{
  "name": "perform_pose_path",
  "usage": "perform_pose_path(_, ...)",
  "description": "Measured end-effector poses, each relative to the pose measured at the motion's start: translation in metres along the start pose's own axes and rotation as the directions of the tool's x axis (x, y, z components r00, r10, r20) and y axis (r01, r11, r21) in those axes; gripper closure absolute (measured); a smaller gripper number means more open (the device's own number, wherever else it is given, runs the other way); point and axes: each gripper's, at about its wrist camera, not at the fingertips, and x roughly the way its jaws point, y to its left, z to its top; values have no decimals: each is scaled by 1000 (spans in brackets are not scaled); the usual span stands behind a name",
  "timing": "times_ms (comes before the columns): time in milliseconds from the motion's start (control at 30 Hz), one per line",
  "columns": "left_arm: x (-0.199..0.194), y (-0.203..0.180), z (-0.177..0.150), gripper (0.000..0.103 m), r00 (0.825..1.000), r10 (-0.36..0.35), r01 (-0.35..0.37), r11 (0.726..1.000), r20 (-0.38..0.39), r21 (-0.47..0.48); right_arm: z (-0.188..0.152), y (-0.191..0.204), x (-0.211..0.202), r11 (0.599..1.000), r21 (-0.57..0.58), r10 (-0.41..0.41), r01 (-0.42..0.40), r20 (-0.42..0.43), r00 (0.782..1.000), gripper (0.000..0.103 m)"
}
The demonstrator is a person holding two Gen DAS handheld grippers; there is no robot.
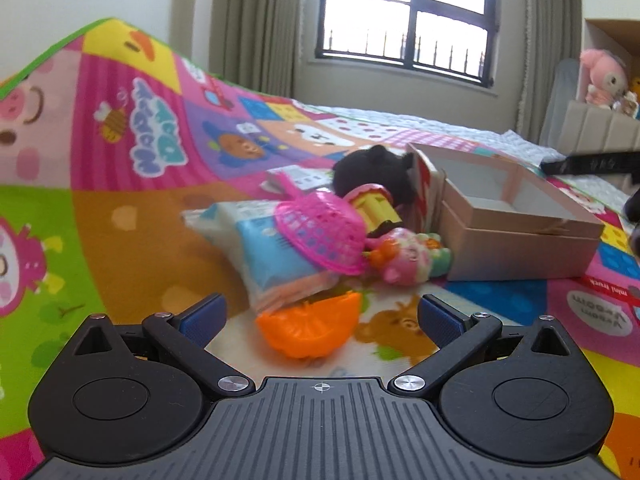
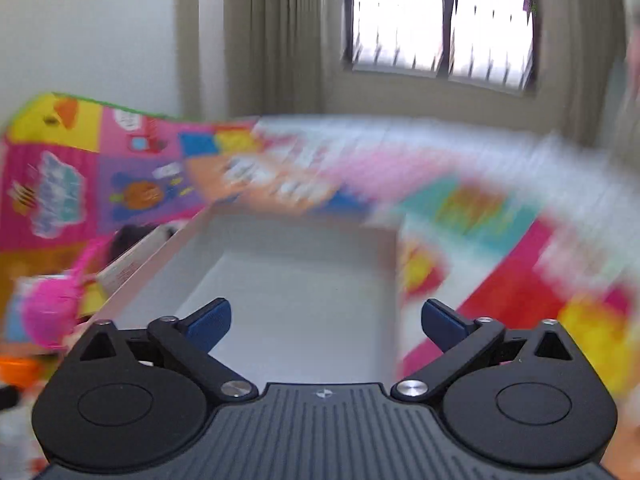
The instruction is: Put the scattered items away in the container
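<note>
Here pink basket [image 1: 320,232] leans on tissue pack [image 1: 272,256].

Legible print is confined to the play mat [image 1: 120,216] in the left wrist view: at its right edge, upside down to the camera, stand the words "Vroom Vroom" [image 1: 600,314] in a white oval and "mini truck" [image 1: 610,287] on a red strip above it. The large blue-and-white lettering [image 1: 158,128] beside the bee on the pink square is inverted and cannot be read with certainty. The right wrist view is motion-blurred and yields no legible text.
</note>
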Motion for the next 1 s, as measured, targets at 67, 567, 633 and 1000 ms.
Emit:
perform_pose_path(67,4,4,-4,0,1000,-13,13,999,-19,-31,17,21,-16,999,-47,7,-5,40,999,26)
perform_pose_path(567,1,22,-9,0,991,-127,130,983,33,-130,56,148,75,994,-48,88,-103,-244,966,77)
perform_pose_path(633,0,23,-10,0,991,-129,133,982,41,-131,55,155,82,990,-107,63,-91,-241,969,88)
perform_pose_path(1000,-7,21,-11,0,989,-125,133,984,73,-118,46,104,-39,977,41,215,-211,-163,963,98)
